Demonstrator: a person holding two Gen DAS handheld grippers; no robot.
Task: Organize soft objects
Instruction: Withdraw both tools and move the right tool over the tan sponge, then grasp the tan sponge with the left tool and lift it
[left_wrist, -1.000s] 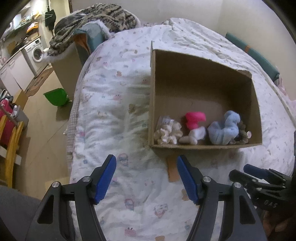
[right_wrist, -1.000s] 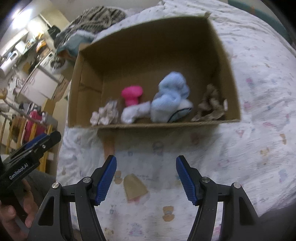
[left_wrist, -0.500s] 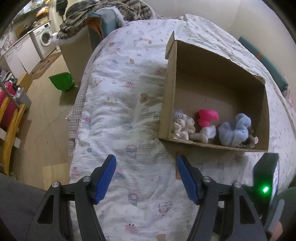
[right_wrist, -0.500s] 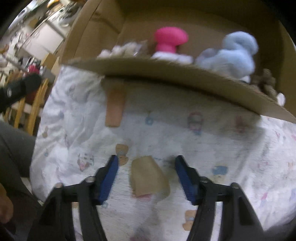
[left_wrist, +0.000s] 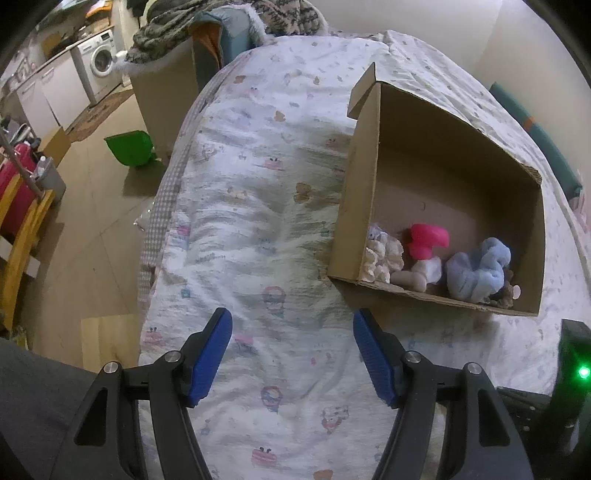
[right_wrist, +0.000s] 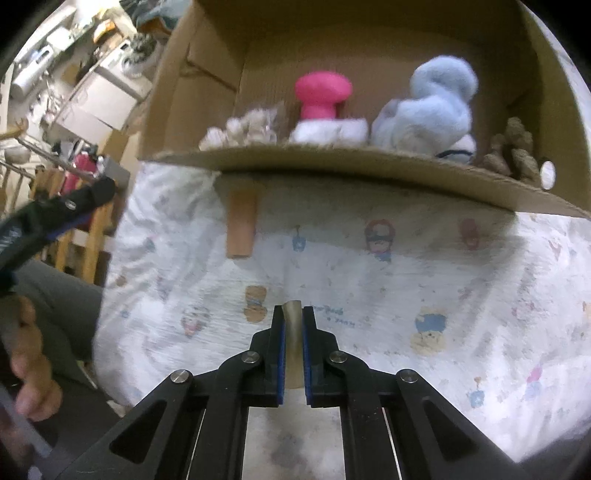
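Between the right hand-held gripper (right_wrist: 291, 319) pads sits a tan piece (right_wrist: 293, 332).

Cardboard box (left_wrist: 373, 177) open on top; far half of its floor bare. Near wall lined inside with cream toy (left_wrist: 382, 254), pink toy (left_wrist: 428, 240), blue plush (left_wrist: 478, 273), brown toy (right_wrist: 517, 155), side by side. Bed (left_wrist: 258, 206) left of box unobstructed. Tan block (right_wrist: 242, 225) lies just before the box's near wall.

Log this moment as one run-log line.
right tongs: shut on tan soft piece | left tongs: open, empty | brown cardboard box: holds pink plush, light-blue plush
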